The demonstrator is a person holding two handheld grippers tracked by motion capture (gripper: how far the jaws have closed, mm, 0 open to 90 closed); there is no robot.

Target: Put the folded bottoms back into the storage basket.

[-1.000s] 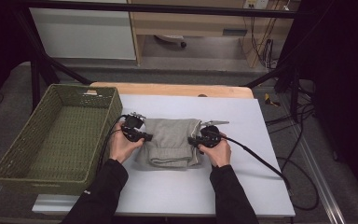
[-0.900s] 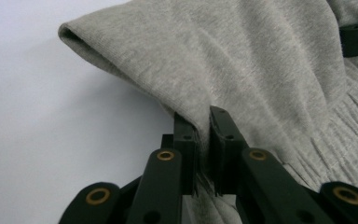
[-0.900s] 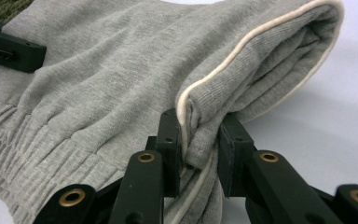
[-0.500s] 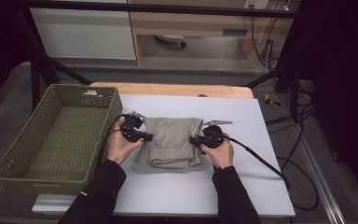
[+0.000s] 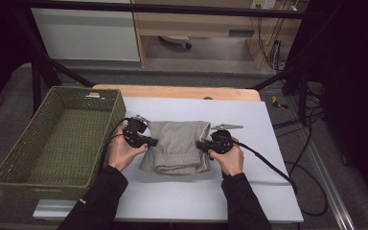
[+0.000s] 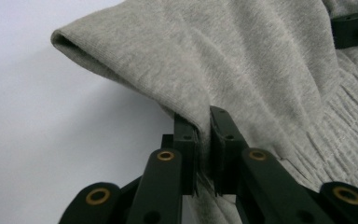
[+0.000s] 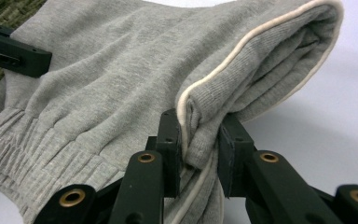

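On the bench (image 5: 268, 124), beside the basket (image 5: 52, 143), a folded grey garment (image 5: 177, 143) is pinched at opposite edges by the left tool (image 5: 149, 142) and right tool (image 5: 202, 145), probably so the fold is kept when lifted.

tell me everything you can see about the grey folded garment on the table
The grey garment looks like soft knitted sweatshirt cloth, folded into a thick, rough rectangle. It has a ribbed, gathered band along the edge nearest the person and pale cream piping along one fold. It lies on the white table, right of the green woven basket. The left gripper is clamped on its left edge, and the right gripper is clamped on its bunched right edge.
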